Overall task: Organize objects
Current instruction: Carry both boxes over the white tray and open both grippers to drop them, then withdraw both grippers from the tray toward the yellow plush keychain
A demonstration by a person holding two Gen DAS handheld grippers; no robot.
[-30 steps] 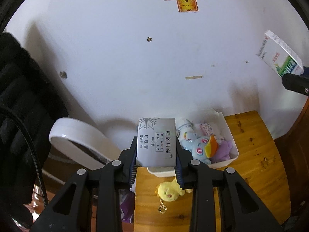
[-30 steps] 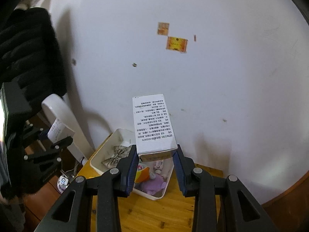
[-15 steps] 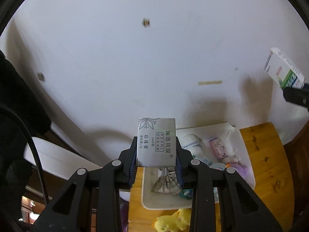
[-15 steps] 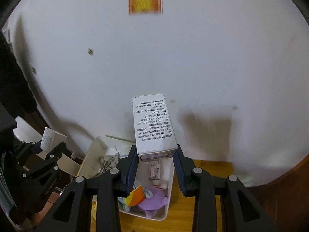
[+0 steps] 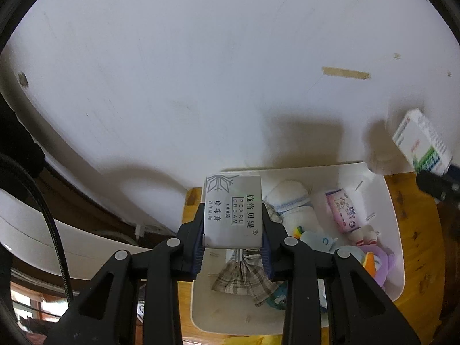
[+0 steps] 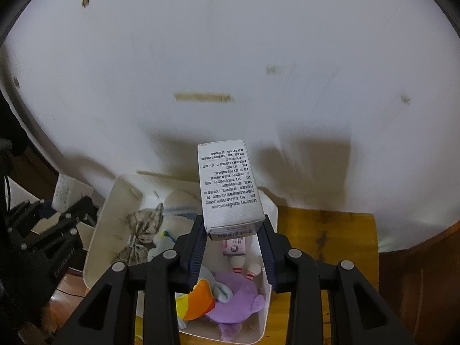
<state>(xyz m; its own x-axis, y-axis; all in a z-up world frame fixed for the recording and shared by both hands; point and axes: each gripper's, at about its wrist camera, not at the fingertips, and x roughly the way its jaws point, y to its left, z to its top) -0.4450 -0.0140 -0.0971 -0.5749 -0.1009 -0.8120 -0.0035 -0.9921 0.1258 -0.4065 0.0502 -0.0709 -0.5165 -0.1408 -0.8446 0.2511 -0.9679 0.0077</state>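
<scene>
Left gripper (image 5: 233, 240) clamps a silver pearl cream box (image 5: 233, 210) between its blue pads, held above the left end of a white bin (image 5: 395, 230) on a wooden table (image 5: 414, 247) against a white wall (image 5: 201, 72). Inside the bin lie a plaid bow (image 5: 244, 277), a white rolled cloth (image 5: 290, 201), a pink packet (image 5: 343, 210) and a purple plush (image 6: 233, 296). Right gripper (image 6: 233, 247) grips a tall white carton (image 6: 228, 185) with printed text, above the bin's right end.
</scene>
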